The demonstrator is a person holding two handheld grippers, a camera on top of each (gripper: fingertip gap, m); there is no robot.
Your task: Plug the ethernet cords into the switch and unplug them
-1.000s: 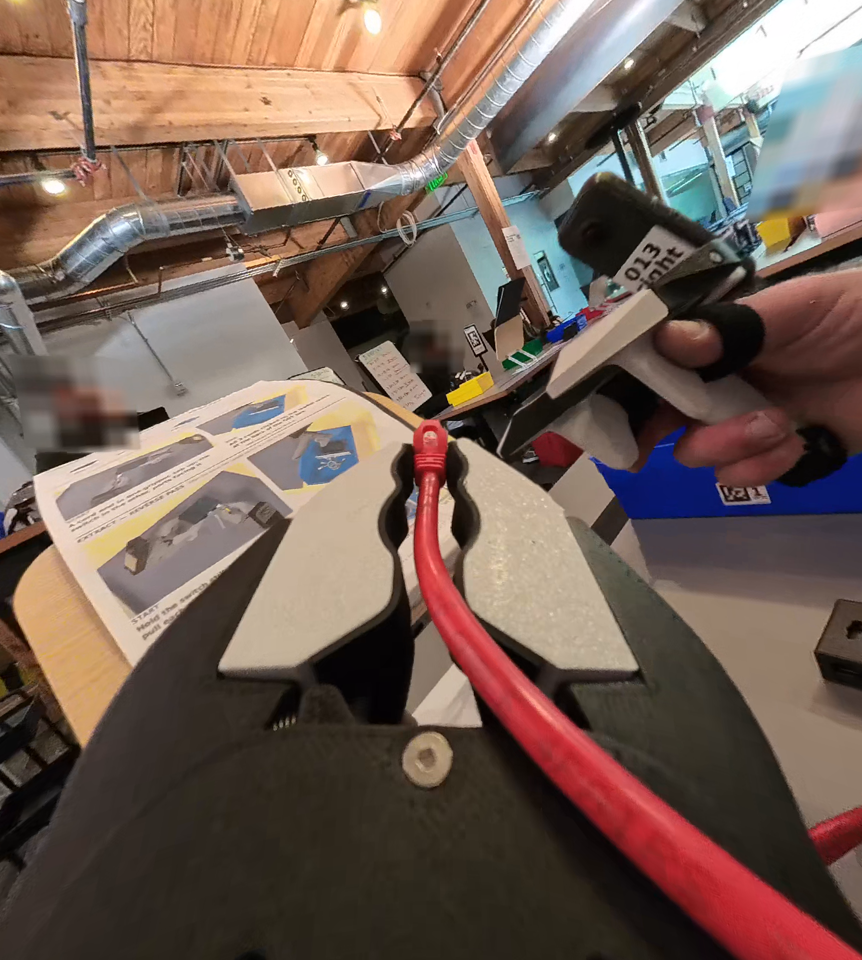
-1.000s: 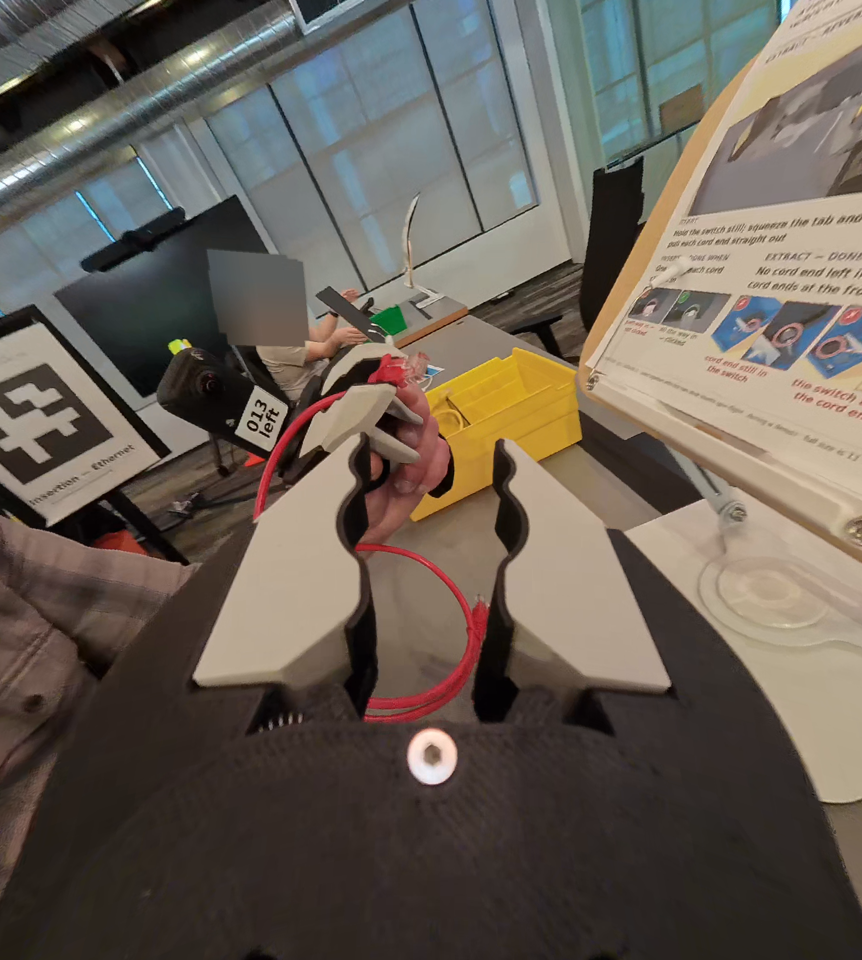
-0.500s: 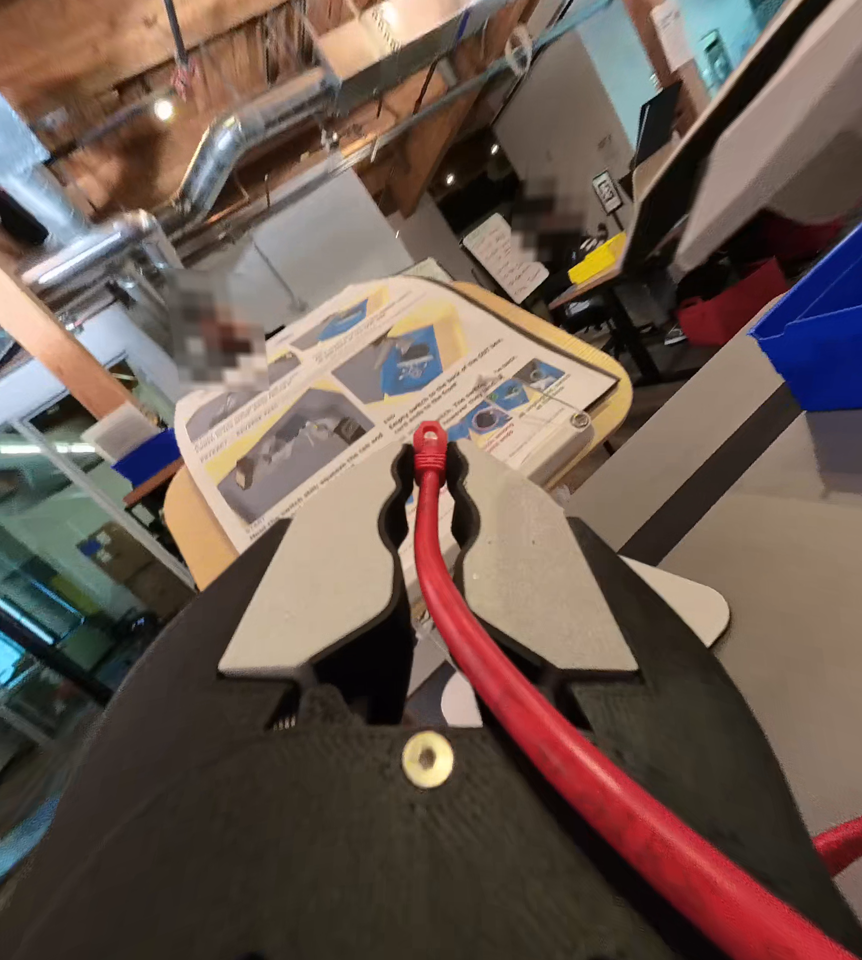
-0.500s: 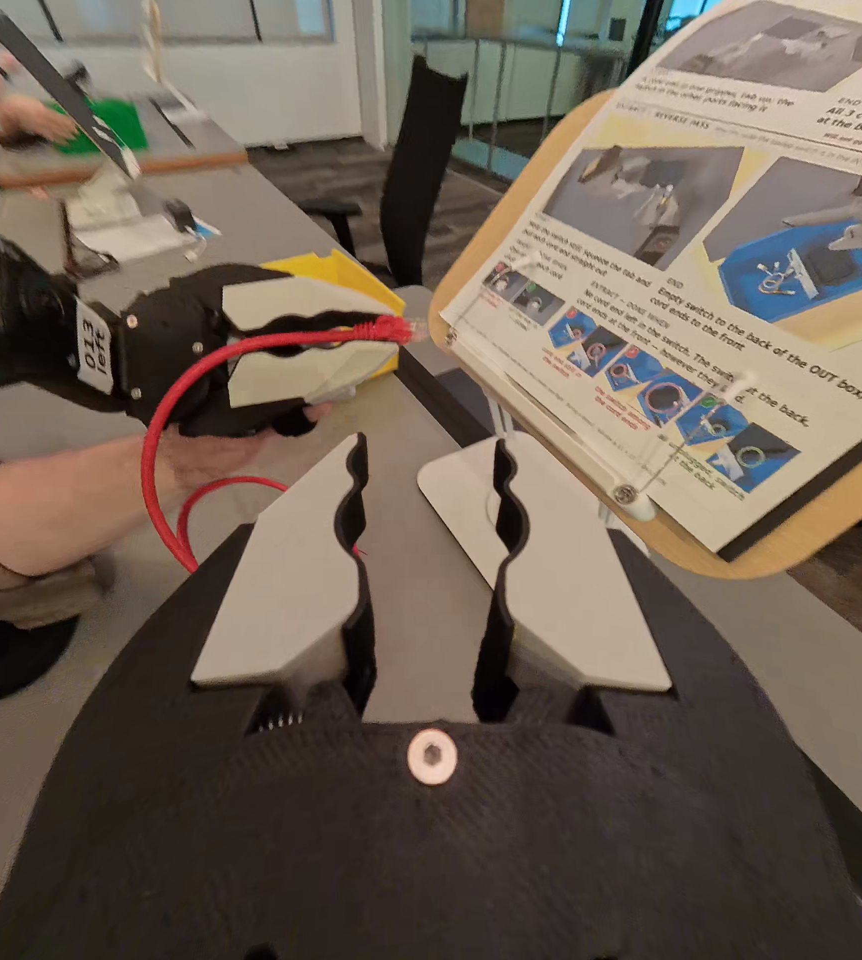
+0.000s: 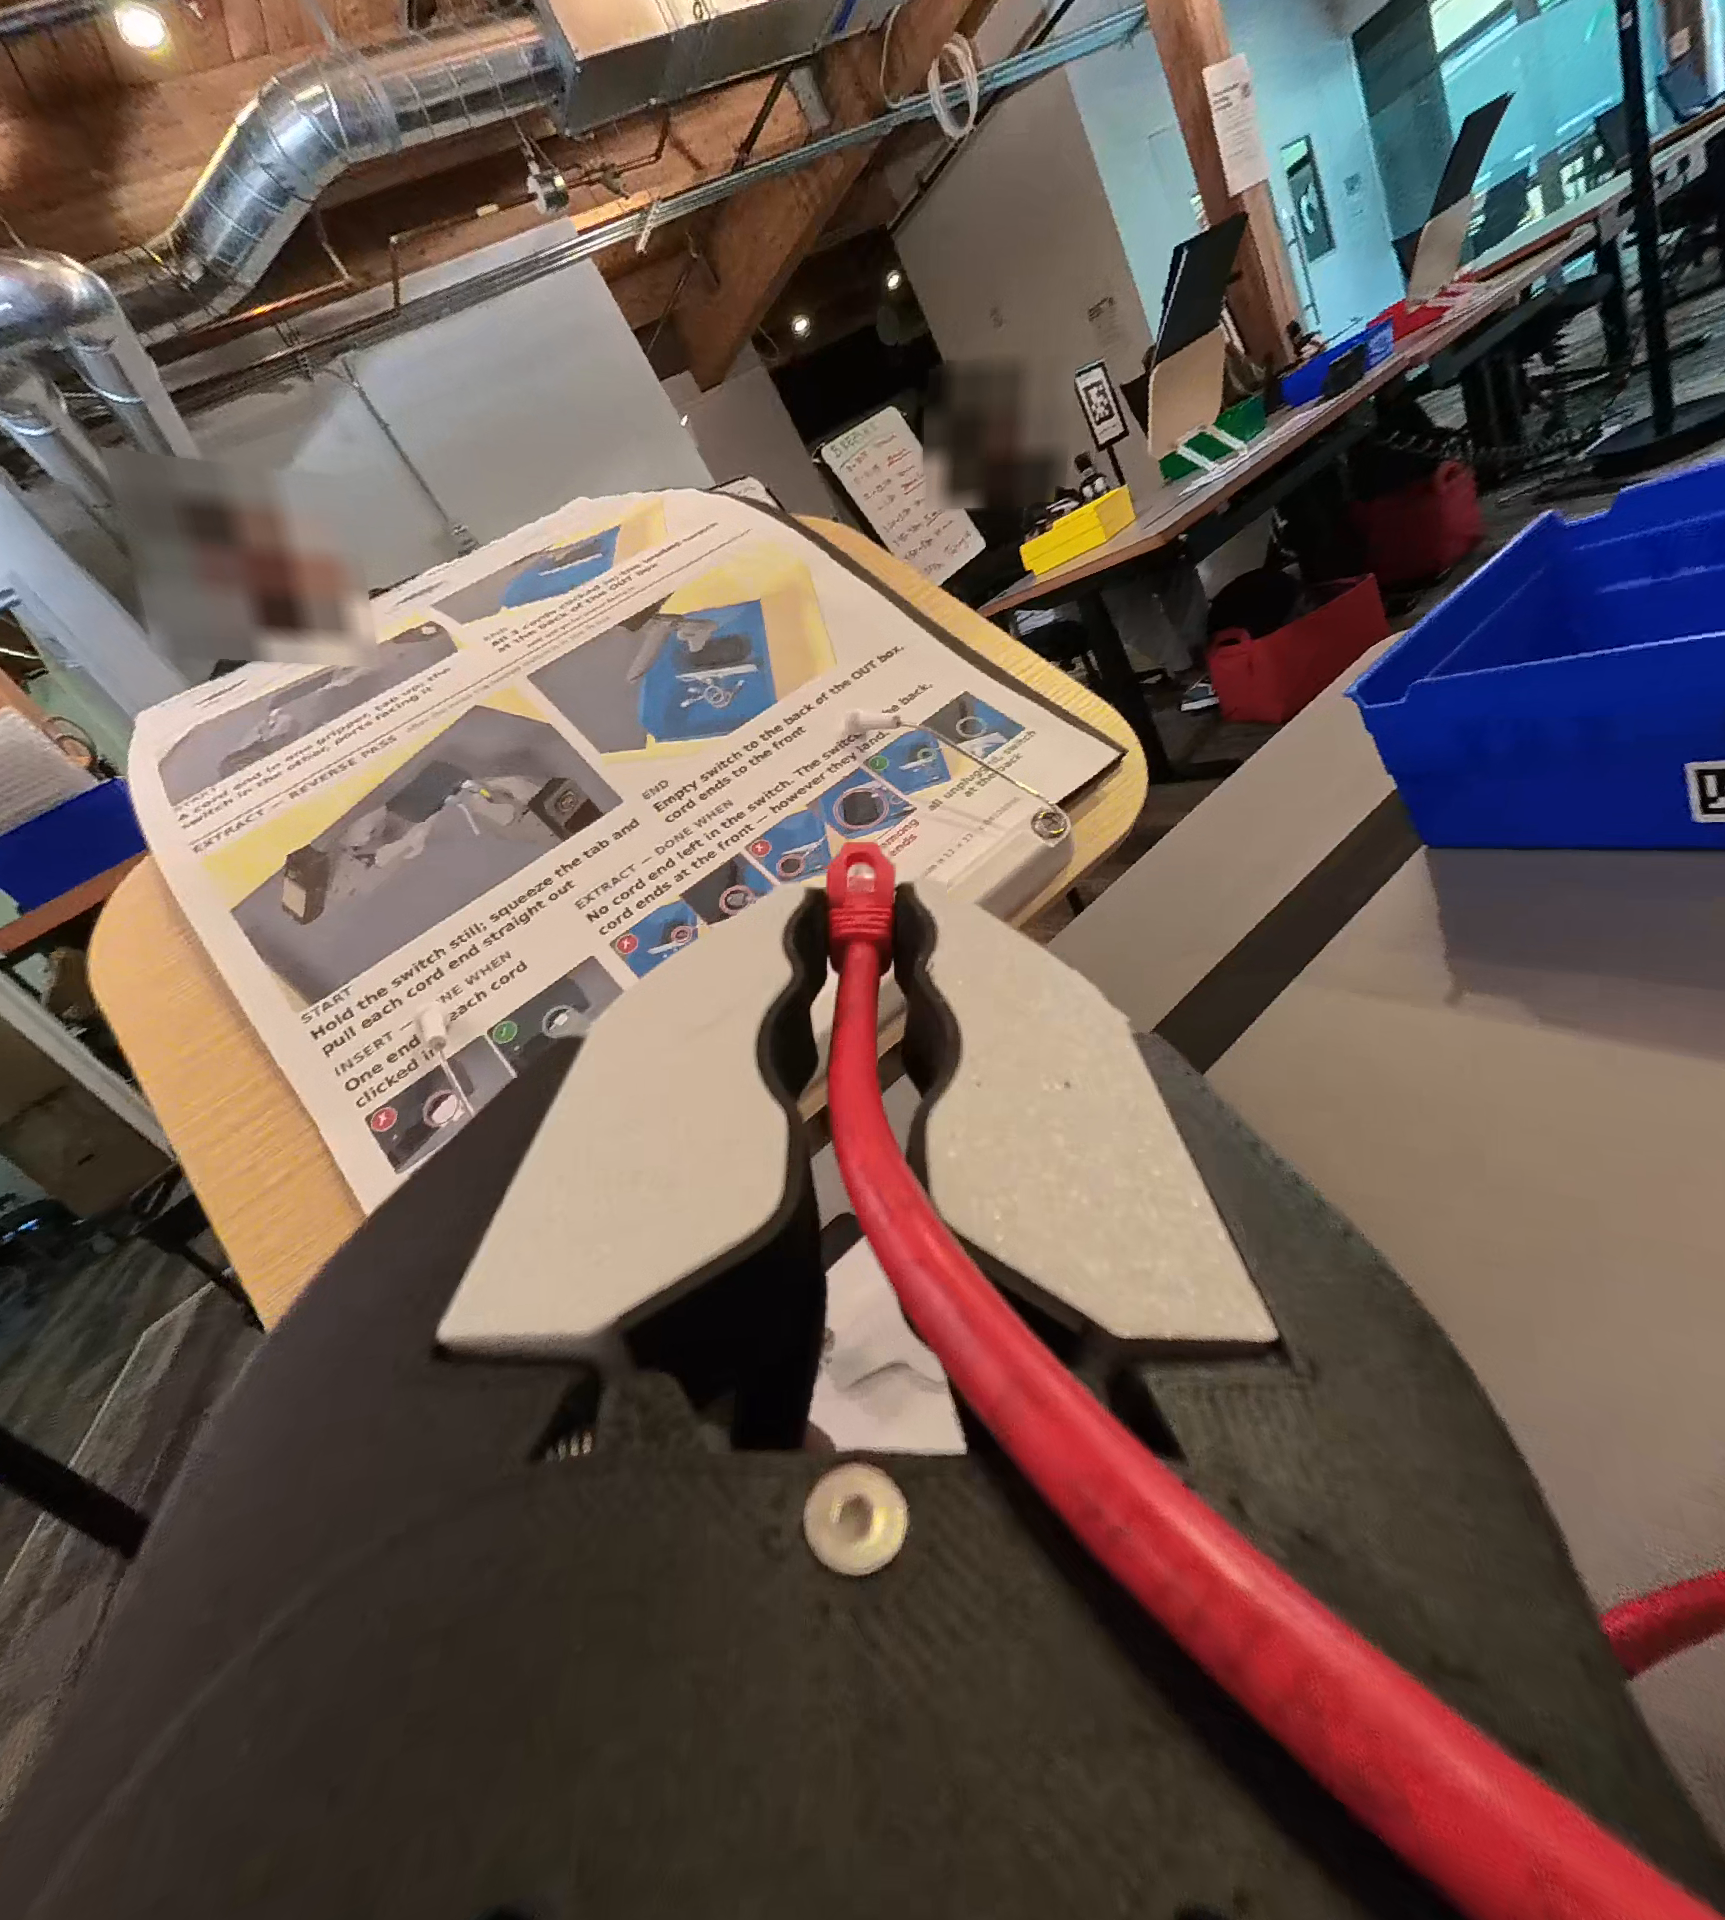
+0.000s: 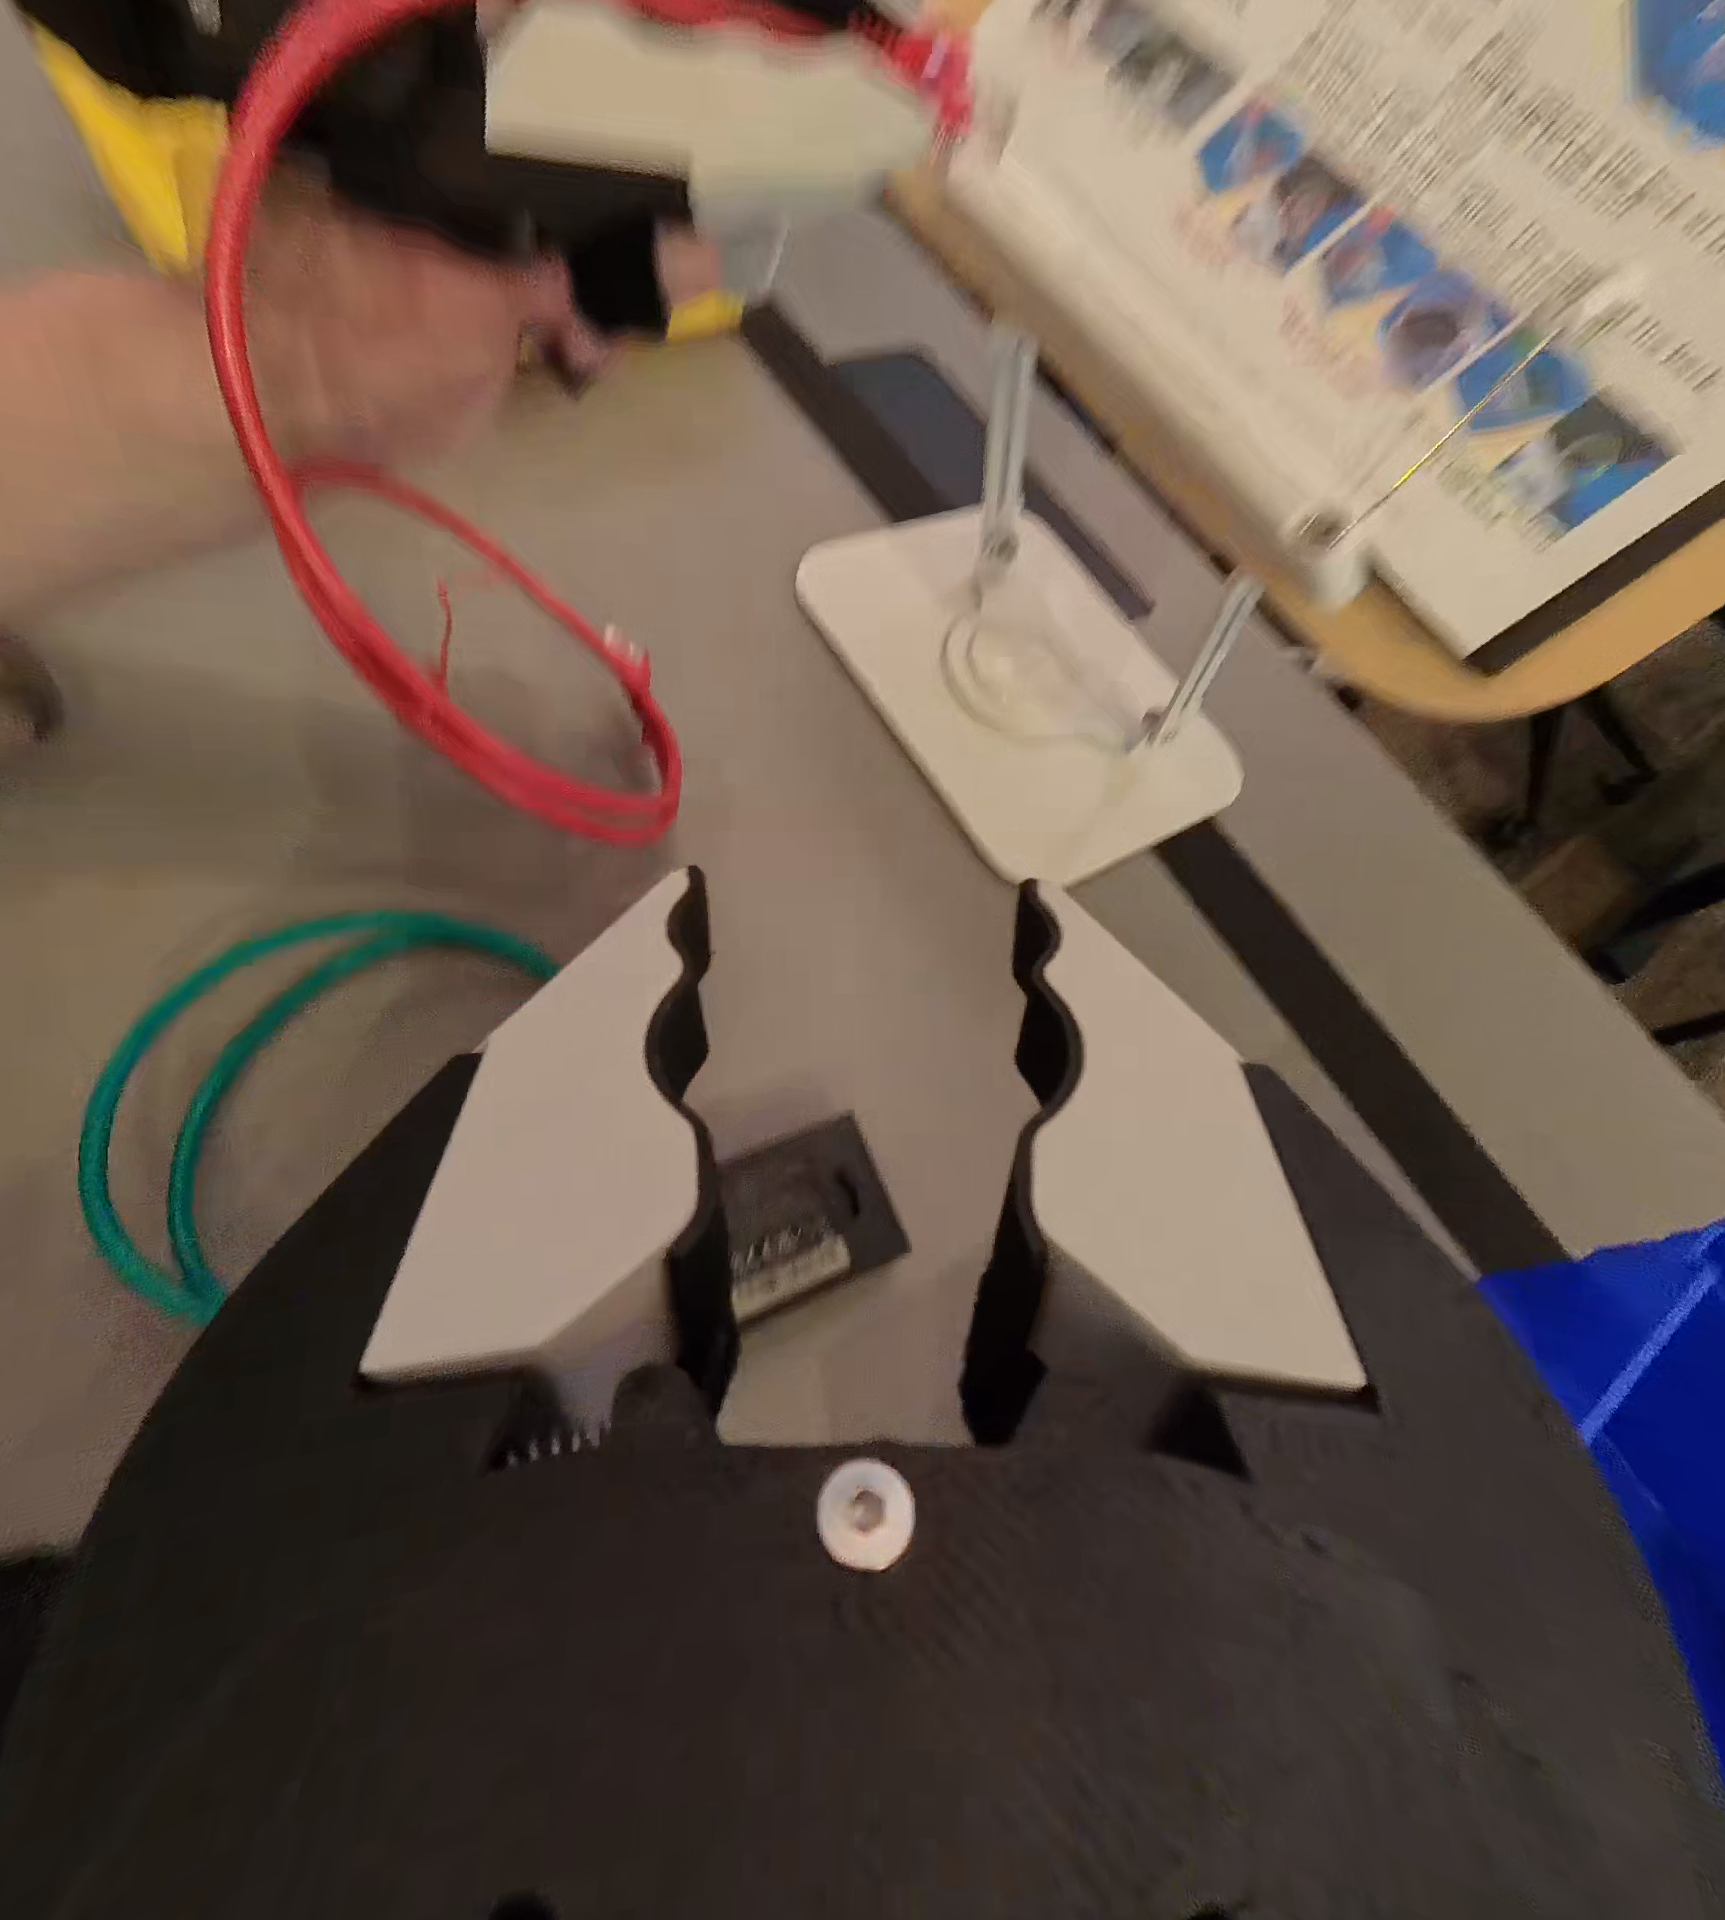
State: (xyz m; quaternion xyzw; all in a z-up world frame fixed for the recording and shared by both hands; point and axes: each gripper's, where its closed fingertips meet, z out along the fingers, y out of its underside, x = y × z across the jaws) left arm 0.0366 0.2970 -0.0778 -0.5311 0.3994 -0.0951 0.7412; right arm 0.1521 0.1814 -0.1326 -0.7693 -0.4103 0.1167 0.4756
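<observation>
A: On the grey surface (image 6: pixel 837 644), below the right claw (image 6: pixel 863 1049): the black switch (image 6: pixel 806 1226), lying flat and partly hidden behind the claw's left finger. No cord runs into it as far as this view shows; its ports are too blurred to read.

B: Right claw state?

A: Spread wide, nothing between the fingers. It hangs above the switch, not touching it.

B: Left claw?

A: Left claw (image 5: pixel 858 935) is pinched down on the red cord (image 5: pixel 1097 1455) just behind its plug (image 5: pixel 860 878), which pokes out past the fingertips into open air, aimed toward the instruction sheet (image 5: pixel 567 810) on its wooden stand. The rest of the red cord loops down onto the surface, where its other plug end lies free.

B: Other cords?

A: A green cord (image 6: pixel 214 1049) coiled on the surface left of the switch, untouched; its ends are out of sight. Blue bin (image 6: pixel 1689 1455) at the right edge.

B: Progress?

A: Early, by my reading. One plug is in hand, nothing seated. Left to do: steady the switch, likely with the right claw, line up the red plug with a port, push home, repeat for green, then pull all out. Plug and switch are well apart.
</observation>
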